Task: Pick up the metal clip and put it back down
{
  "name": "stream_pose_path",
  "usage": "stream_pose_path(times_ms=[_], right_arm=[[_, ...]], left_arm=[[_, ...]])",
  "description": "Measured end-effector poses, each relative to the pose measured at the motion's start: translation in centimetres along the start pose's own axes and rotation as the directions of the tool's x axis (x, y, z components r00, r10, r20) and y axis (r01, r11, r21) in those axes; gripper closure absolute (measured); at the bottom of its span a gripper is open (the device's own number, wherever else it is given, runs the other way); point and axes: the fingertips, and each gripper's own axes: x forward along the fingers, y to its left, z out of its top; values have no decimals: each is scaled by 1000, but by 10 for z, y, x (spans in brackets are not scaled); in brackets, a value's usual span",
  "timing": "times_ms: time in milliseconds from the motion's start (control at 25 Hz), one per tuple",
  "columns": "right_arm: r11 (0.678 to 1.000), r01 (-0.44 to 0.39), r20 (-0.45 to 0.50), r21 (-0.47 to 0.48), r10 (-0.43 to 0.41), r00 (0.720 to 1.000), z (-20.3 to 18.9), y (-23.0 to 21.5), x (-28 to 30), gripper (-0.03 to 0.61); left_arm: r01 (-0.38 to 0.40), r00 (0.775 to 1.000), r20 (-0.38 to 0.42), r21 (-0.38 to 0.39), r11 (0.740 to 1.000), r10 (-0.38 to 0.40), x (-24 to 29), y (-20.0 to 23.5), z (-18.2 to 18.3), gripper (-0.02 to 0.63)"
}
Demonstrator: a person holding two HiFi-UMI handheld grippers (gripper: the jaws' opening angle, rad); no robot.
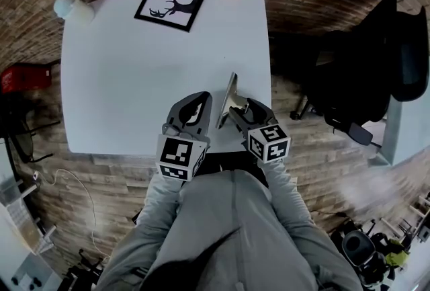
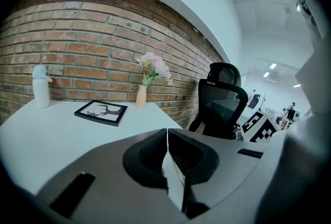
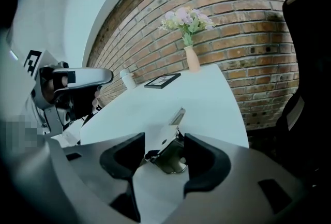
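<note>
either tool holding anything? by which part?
Right tool appears clamped on the metal clip by its folded body, handle pointing away. Left tool is shut and empty.

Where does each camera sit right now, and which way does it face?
Head view: on the person's head, looking steeply down at the white table; shows the left gripper, the right gripper, sleeves and lap.
Left gripper view: on the left gripper, looking along its shut jaws across the table to the brick wall.
Right gripper view: on the right gripper, looking along jaws closed on the metal clip; the left gripper shows at left.
Shared: both gripper views show the vase and framed picture.
</note>
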Motion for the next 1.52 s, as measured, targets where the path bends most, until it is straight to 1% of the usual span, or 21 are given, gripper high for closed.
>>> stream_pose_path(times_ms=[120, 240, 440, 640, 880, 960, 1160, 1520], right_arm=[[1000, -4, -1, -2, 4, 1000, 1, 1, 2, 354], [1000, -16, -4, 9, 16, 1000, 1, 5, 3, 401], [1000, -1, -4, 15, 1, 1000, 2, 3, 3, 417], [997, 20, 19, 71, -22, 1000, 5, -3, -1, 455], [991, 23, 47, 130, -29, 998, 10, -9, -7, 499], [989, 18, 69, 147, -29, 997, 15, -10, -9, 530], [991, 10, 75, 137, -21, 997, 21, -12, -10, 540], [996, -1, 95, 90, -8, 995, 34, -12, -15, 543]], left_arm=[[-1, 1000, -2, 0, 1000, 1, 0, 1, -2, 583], [-6, 1000, 1, -1, 1000, 6, -1, 1, -2, 584], [-9, 1000, 5, -5, 1000, 9, -3, -1, -2, 584], [-12, 1000, 9, -6, 1000, 12, -4, -2, -1, 584], [-21, 1000, 18, -4, 1000, 21, -5, -1, 1, 584], [-21, 1000, 20, -5, 1000, 21, -4, -2, 2, 584], [-21, 1000, 23, -4, 1000, 21, -3, -4, 5, 584], [-36, 999, 39, -7, 999, 36, -2, -2, 12, 584]])
